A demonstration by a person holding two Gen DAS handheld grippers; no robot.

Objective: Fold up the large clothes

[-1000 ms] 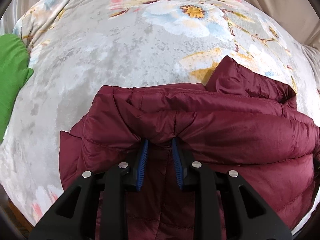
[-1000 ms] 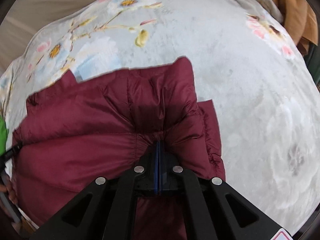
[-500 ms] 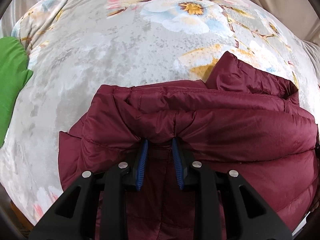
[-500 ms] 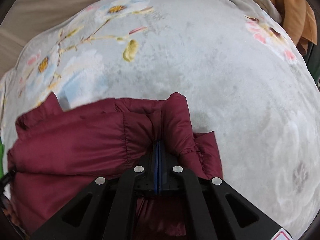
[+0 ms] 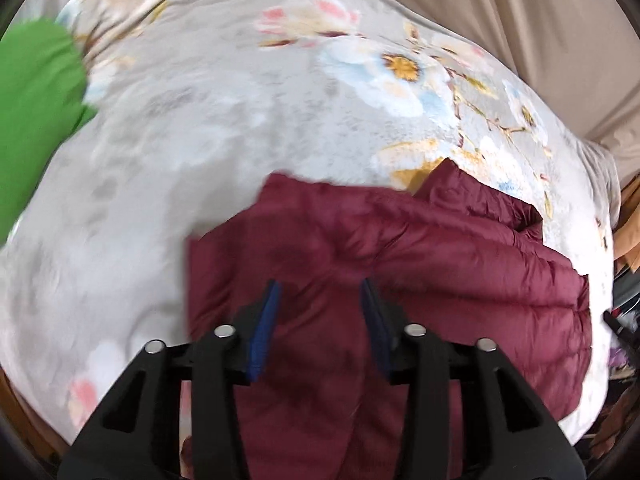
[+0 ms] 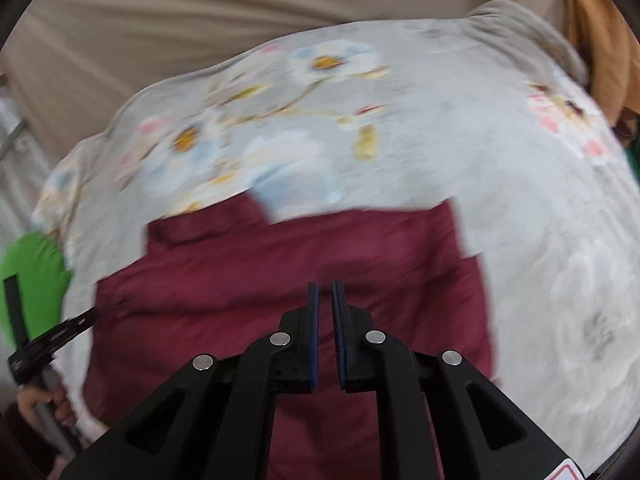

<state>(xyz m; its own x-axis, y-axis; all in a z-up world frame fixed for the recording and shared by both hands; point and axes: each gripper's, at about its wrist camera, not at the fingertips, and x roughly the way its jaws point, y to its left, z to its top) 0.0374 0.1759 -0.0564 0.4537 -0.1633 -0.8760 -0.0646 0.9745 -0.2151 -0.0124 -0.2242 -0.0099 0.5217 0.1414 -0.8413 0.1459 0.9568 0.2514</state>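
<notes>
We are holding our left gripper [image 5: 318, 304] just-opening, empty, over the folded maroon jacket [image 5: 440, 272], our right gripper [image 6: 325, 300] parting slightly, gripping nothing, floral blanket [image 5: 240, 120] lying beneath

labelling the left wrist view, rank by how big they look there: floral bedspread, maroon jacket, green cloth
1. floral bedspread
2. maroon jacket
3. green cloth, though the frame edge cuts it off, so its full size is unknown

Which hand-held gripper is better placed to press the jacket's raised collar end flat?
Left, probably. In its view the collar end sticks up just beyond the left hand-held gripper, whose jaws have just been opening, nothing between them. The right hand-held gripper faces the jacket elsewhere.
</notes>
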